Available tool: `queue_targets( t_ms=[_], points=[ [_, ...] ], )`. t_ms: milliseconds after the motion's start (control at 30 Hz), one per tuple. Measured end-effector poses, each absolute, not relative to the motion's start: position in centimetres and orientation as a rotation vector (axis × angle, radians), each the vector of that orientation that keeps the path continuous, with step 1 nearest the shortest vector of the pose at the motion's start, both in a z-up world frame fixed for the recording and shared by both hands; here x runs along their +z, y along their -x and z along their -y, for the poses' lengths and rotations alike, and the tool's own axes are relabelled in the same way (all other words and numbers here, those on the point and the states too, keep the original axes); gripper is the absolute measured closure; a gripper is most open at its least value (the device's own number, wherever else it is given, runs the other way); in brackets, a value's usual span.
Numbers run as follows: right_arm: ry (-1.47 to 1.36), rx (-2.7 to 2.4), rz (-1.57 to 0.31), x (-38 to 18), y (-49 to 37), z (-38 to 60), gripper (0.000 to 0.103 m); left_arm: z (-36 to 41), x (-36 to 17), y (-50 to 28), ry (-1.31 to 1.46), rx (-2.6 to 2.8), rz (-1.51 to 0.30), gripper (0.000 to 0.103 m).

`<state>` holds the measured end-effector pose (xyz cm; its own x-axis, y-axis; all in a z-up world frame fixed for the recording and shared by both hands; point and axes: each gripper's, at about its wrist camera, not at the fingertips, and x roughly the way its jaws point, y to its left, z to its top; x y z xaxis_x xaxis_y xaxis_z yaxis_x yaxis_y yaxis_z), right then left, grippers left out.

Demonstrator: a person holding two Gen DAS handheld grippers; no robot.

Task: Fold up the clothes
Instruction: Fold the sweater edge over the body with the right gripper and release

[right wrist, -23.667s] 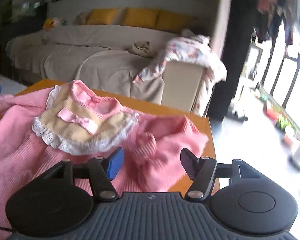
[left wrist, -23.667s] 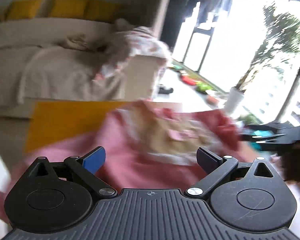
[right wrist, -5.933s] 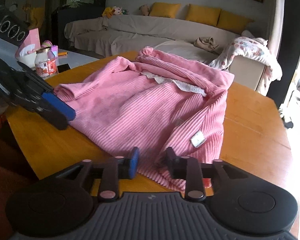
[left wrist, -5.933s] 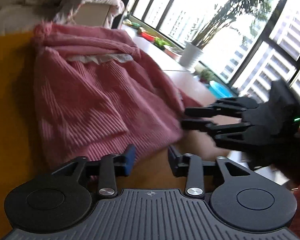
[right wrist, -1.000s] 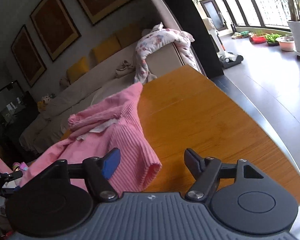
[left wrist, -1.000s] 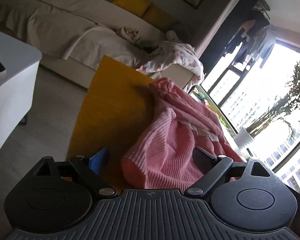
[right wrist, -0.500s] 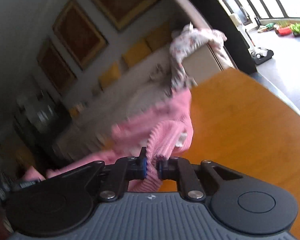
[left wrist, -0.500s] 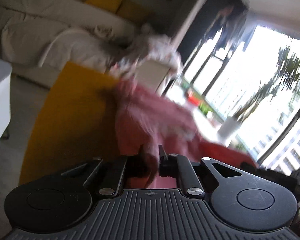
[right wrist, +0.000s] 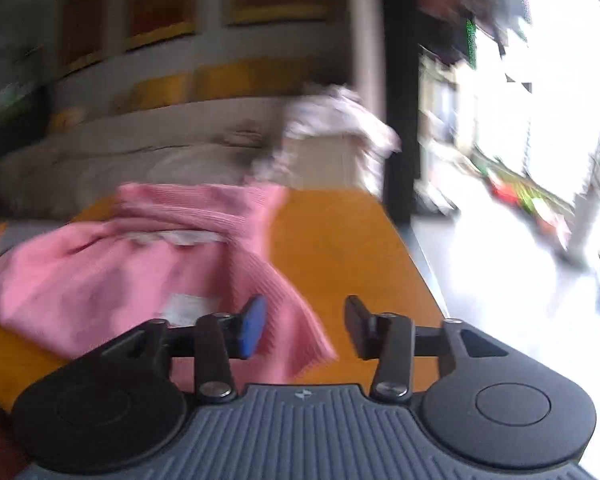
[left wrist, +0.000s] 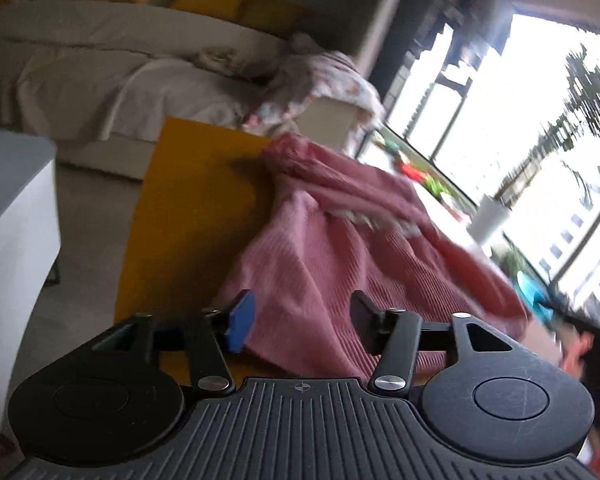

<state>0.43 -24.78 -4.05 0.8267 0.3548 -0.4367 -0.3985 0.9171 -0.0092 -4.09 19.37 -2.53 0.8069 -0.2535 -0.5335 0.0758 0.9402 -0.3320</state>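
Observation:
A pink ribbed garment (left wrist: 340, 264) with a white lace trim lies folded on the orange wooden table (left wrist: 188, 208). My left gripper (left wrist: 302, 322) hovers over its near left edge with jaws opening; the cloth lies below them, not pinched. In the right wrist view the same garment (right wrist: 140, 264) spreads to the left, and its near right corner lies under my right gripper (right wrist: 304, 326), whose jaws are also opening with the pads off the cloth. A white label (right wrist: 188, 306) shows on the fabric.
A beige sofa (left wrist: 100, 76) with yellow cushions stands behind the table, with a floral cloth (left wrist: 324, 84) over its arm. A white counter (left wrist: 12, 208) is at the left. Bright windows and a potted plant (left wrist: 492, 220) fill the right. The table's right edge (right wrist: 424, 264) drops to the floor.
Half a second ago both grippers were shut on folds of the pink garment. Both have let go and spread their jaws, and the cloth has dropped onto the table.

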Motion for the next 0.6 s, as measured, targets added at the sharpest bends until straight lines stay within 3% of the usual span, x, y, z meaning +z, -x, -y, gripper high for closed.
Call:
queue_targets(
  t_ms=[333, 400, 433, 600],
  points=[
    [0.459, 0.846, -0.531, -6.1, -1.1, 14.5, 0.052, -17.3, -3.1, 3.4, 0.299, -0.280, -0.653, 0.015],
    [0.479, 0.860, -0.537, -6.3, -1.6, 14.0, 0.090, -17.7, -3.4, 3.5, 0.313, -0.270, -0.658, 0.012],
    [0.469, 0.866, -0.534, -6.1, -1.8, 14.1, 0.101, -17.9, -3.4, 3.5, 0.323, -0.263, -0.657, 0.012],
    [0.195, 0.866, -0.421, 0.5, -2.8, 16.7, 0.101, -19.0, -2.9, 3.7, 0.371, -0.245, -0.630, 0.009]
  ],
)
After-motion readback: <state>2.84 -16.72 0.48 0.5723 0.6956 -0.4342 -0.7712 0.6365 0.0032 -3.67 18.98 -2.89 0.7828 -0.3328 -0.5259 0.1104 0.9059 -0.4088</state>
